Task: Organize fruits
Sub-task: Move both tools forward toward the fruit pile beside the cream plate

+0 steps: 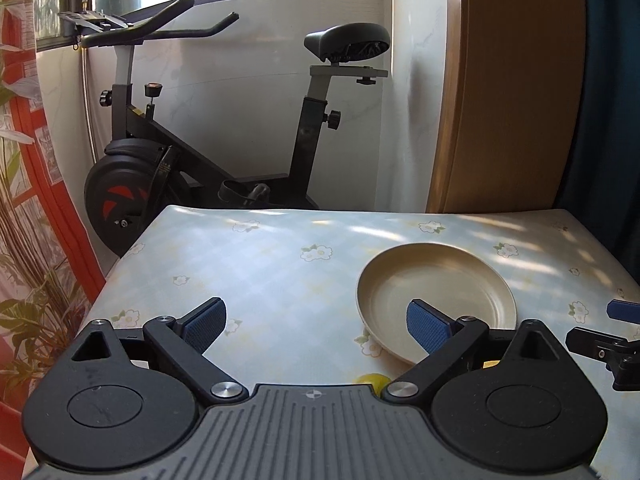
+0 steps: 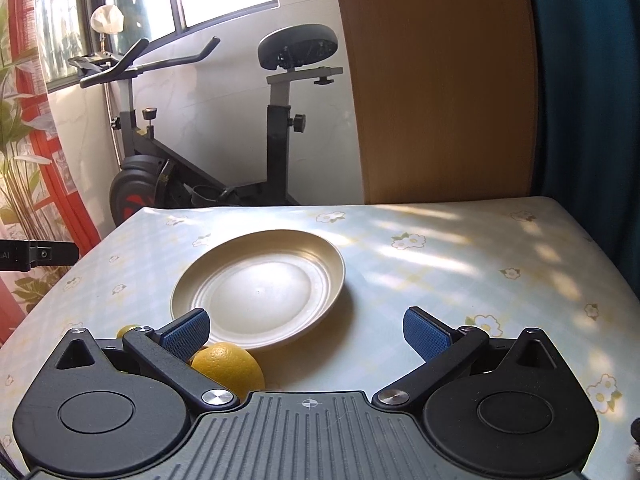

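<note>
An empty cream plate [image 2: 260, 288] sits on the floral tablecloth; it also shows in the left wrist view [image 1: 436, 288]. An orange [image 2: 230, 366] lies on the table just in front of the plate, by my right gripper's left finger [image 2: 186, 334]. A small yellow-green fruit [image 2: 127, 330] peeks out behind that finger; a yellow-green fruit [image 1: 372, 381] shows at my left gripper's base. My right gripper [image 2: 306, 330] is open and empty above the table. My left gripper [image 1: 316, 326] is open and empty, left of the plate. The right gripper's tip [image 1: 612, 332] shows at the edge of the left wrist view.
The table [image 2: 460, 264] has a light checked cloth with flowers. An exercise bike [image 1: 192, 152] stands beyond the far edge. A wooden panel [image 2: 436, 80] and a dark blue curtain [image 2: 592, 80] stand at the back right. A red floral curtain [image 1: 24, 200] hangs at the left.
</note>
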Motion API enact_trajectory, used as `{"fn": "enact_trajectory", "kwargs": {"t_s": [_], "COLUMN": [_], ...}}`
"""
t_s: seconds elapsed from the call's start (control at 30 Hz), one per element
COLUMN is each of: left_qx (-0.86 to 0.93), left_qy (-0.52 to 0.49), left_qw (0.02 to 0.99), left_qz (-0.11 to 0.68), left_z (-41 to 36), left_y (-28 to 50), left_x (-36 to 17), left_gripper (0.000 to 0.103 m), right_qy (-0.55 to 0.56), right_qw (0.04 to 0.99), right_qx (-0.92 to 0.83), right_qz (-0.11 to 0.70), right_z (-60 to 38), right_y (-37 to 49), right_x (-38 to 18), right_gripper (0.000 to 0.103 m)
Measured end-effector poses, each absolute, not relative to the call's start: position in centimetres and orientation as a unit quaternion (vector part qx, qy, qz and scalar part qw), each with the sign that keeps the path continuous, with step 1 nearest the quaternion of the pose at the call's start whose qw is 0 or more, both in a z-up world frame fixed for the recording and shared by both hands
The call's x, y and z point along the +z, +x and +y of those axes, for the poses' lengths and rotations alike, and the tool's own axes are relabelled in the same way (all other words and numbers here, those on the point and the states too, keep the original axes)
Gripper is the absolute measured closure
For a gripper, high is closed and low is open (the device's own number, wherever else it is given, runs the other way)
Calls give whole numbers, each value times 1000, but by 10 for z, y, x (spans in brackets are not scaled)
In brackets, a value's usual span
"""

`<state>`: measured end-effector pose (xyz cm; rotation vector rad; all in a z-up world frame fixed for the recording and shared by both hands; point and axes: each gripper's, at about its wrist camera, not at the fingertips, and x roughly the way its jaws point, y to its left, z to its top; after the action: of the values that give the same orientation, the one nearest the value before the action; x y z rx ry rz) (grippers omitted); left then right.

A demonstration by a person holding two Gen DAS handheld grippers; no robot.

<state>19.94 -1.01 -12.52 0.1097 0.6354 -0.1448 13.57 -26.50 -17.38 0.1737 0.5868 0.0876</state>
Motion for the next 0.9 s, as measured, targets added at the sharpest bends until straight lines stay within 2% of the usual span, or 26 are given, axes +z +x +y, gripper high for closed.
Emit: {"fn": "enact_trajectory", "kwargs": {"t_s": [0.2, 0.3, 0.4, 0.47, 0.5, 0.57, 0.73, 0.9], "left_qx": [-98, -107, -120, -129, -133, -135, -134, -122], "left_qy": [74, 71, 67, 65, 64, 61, 56, 70], "left_qw": [938, 934, 931, 926, 924, 918, 909, 927], "left_qz": [324, 333, 339, 348, 354, 368, 390, 347], "left_z": [-3, -2, 0, 1, 3, 5, 15, 20], "left_y": [203, 209, 209, 209, 210, 214, 227, 241], "left_x": [-122, -120, -122, -127, -130, -135, -131, -99], "left_gripper": [14, 17, 18, 20, 23, 30, 36, 36], "right_qy": [65, 56, 45, 43, 45, 57, 56, 78], "right_qw": [950, 947, 940, 931, 927, 922, 916, 917], "right_qx": [54, 60, 74, 84, 89, 96, 98, 96], "right_qz": [301, 311, 329, 351, 361, 371, 384, 380], "right_z": [-258, -257, -260, -262, -264, -266, -268, -279], "right_y": [136, 137, 138, 140, 141, 140, 141, 153], "right_x": [-170, -168, -169, -172, -174, -176, -172, -164], "right_gripper": [2, 9, 20, 35, 37, 39, 47, 47]}}
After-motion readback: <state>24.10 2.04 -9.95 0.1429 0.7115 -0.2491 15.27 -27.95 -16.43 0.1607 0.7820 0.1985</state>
